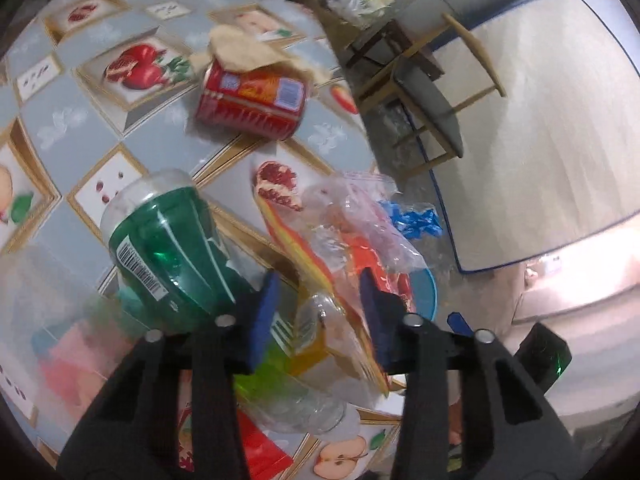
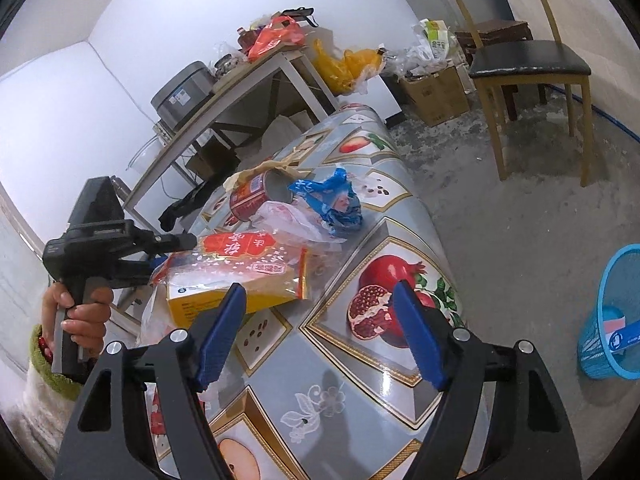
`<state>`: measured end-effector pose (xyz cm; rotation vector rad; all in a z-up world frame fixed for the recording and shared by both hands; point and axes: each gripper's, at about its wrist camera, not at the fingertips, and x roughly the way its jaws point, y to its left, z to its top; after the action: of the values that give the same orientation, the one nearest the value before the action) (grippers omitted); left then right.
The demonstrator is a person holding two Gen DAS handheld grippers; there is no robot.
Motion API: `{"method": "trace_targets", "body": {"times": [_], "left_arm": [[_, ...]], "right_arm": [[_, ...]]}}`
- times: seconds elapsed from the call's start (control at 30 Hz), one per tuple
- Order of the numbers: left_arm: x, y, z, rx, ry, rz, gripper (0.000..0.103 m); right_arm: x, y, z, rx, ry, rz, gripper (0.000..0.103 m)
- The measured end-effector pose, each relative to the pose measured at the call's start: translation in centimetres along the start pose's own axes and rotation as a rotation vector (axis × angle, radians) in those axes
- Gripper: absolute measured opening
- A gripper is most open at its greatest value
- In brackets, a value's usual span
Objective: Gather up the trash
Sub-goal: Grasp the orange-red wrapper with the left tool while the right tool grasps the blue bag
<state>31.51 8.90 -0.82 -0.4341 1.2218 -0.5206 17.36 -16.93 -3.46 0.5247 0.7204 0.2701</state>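
Your left gripper [image 1: 316,312] has its jaws partly drawn in around the red-and-yellow snack bag [image 1: 320,248], but whether the pads actually press on it is not clear, so I cannot tell if you have it. Your right gripper [image 2: 320,332] hangs released over the fruit-print tablecloth [image 2: 360,392], holding nothing. The bag lies flat at the table edge, long axis running away from the left gripper, its far end toward the overturned red can [image 1: 252,100]. A loose clear plastic bag [image 1: 360,216] drapes over it, and a green bottle [image 1: 168,248] sits just beside the left finger. If you close now, you may pinch only slippery film, or nudge the bottle rolling. The blue basket [image 2: 612,312] waits on the floor, well apart.
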Motion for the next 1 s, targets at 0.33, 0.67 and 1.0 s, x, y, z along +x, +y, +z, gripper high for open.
{"method": "trace_targets", "body": {"times": [0.33,0.67,1.0], "left_arm": [[-1.2,0.2,-0.2,-0.031,-0.048,-0.067,0.012],[-3.1,-0.6,-1.0,-0.011,-0.106,-0.176,0.007],[-6.6,-0.8,-1.6,0.012,-0.185,-0.222,0.006]], "right_arm": [[1.8,-1.4,3.8,0.051,0.075,0.061,0.074],[9.6,-2.6,8.3,0.075,0.171,0.048,0.074],[12.6,-3.7,8.5,0.106,0.21,0.02,0.046]]}}
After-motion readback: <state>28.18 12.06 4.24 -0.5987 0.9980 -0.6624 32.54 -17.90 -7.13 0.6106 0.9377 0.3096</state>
